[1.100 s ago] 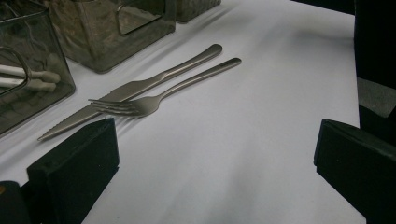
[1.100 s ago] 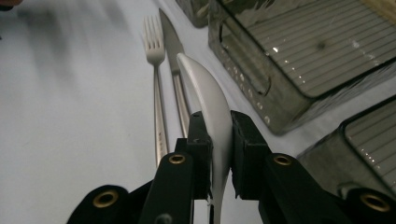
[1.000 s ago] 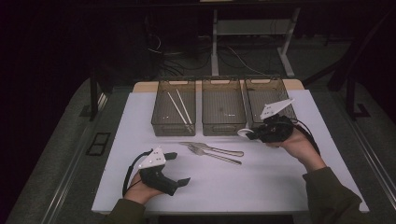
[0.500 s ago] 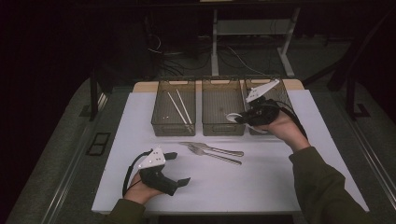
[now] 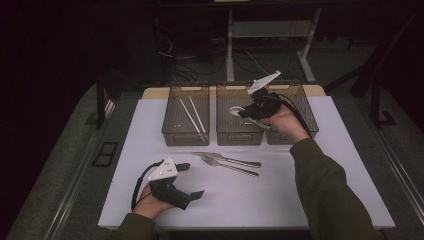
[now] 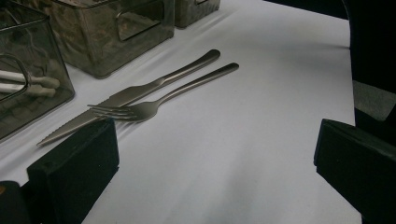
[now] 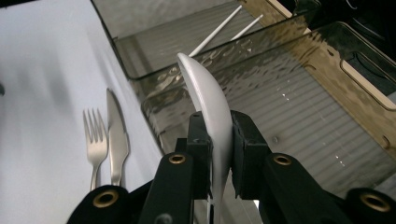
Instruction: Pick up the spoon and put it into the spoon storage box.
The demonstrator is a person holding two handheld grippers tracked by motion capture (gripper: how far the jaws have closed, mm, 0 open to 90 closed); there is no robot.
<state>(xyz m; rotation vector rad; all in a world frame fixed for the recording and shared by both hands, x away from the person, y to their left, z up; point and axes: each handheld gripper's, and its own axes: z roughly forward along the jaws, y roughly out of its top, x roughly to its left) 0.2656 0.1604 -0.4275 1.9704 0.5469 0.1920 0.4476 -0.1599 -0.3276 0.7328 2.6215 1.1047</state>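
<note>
White spoon held above the middle bin

The spoon (image 7: 208, 100) was clamped by the right gripper (image 5: 248, 113); the left gripper (image 5: 189, 181) was rested wide open, empty, on the table (image 5: 280, 200).

Lab or studio test setup: a white-covered counter (image 5: 310, 200) in a dark room, with cables (image 5: 200, 55) and a metal stand frame (image 5: 270, 30) on the floor behind the counter.

The high view looks forward and down over the whole desk (image 5: 310, 200). The left gripper view sits low and close by the fork (image 6: 140, 109) and knife (image 6: 135, 93); the right gripper view, above the middle bin (image 7: 299, 107), shares both.
</note>
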